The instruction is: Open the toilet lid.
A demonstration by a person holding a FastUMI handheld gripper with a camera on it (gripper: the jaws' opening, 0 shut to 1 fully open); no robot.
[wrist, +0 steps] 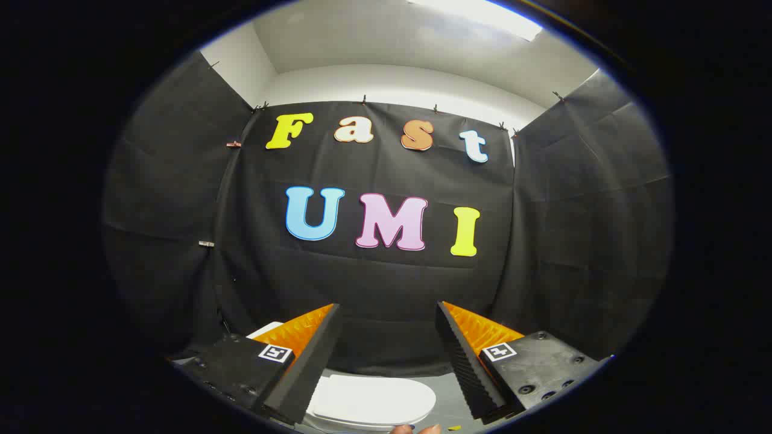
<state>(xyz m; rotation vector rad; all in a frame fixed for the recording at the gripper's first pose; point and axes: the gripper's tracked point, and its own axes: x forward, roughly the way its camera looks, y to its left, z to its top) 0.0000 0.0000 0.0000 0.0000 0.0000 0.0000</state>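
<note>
Hand-held gripper (389,355) fingers are spread wide apart and nothing is held or touched between them; the wide gap is occupied by the scene beyond. The fingers are levelled almost straight at the booth's far wall, so the hand-held gripper is judged to be carried high and pointed forward, not down.

Nearest of all, just below the fingers, what may be a fingertip (429,429) of the person is glimpsed, too small for more to be told.

Just ahead of and below the fingers, the toilet lid (374,401) is seen as a white, rounded slab, closed and lying flat. It is placed between the two fingers but a little towards the left one, whose inner edge covers its left part. Its rounded end is turned to the right, so its long axis is judged to run left to right across the line of the fingers, though the fisheye bend makes this uncertain. On which side the hinge lies cannot be told.

A further white corner (265,330) is seen past the left finger; what it belongs to cannot be told.

Grey floor (446,398) is shown beside the lid on the right, and beyond it the black cloth wall (386,283) is hung.

A descent and downward tilt towards the lid's free edge is judged necessary before lifting.
</note>
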